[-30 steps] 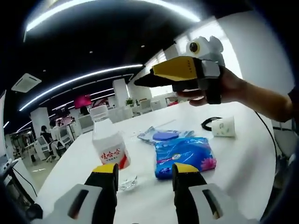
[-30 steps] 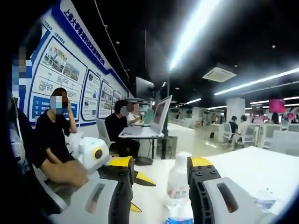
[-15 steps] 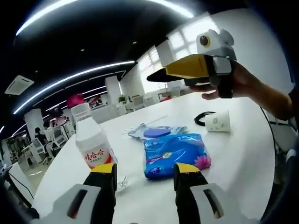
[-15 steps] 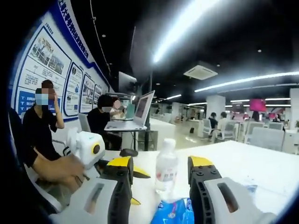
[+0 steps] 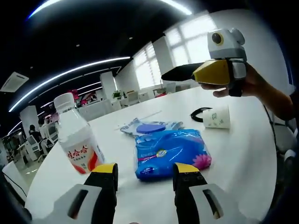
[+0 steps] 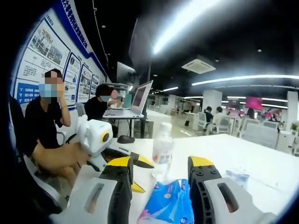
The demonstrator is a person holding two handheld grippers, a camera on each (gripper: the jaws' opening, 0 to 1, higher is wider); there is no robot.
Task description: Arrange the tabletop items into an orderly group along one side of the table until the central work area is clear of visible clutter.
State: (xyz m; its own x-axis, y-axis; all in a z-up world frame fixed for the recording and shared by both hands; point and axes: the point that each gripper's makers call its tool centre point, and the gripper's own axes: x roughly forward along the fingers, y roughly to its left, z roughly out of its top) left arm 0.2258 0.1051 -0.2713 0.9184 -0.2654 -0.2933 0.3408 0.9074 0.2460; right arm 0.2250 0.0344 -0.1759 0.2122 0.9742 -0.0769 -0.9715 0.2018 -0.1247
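Items grouped on the white table (image 5: 243, 154), both grippers held above it.

A bottle (image 5: 77, 142), a blue tissue pack (image 5: 170, 151) and a paper cup (image 5: 217, 116) are seen mid-table; the left gripper (image 5: 145, 175) and right gripper (image 6: 159, 170) are held with jaws wide, empty.

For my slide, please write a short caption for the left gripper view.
Open hand-held gripper faces a blue tissue pack, a bottle and a paper cup on a white table.

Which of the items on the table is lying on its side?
The white paper cup, at the far right by the black cable, lies on its side. The bottle stands upright; the blue tissue pack lies flat.
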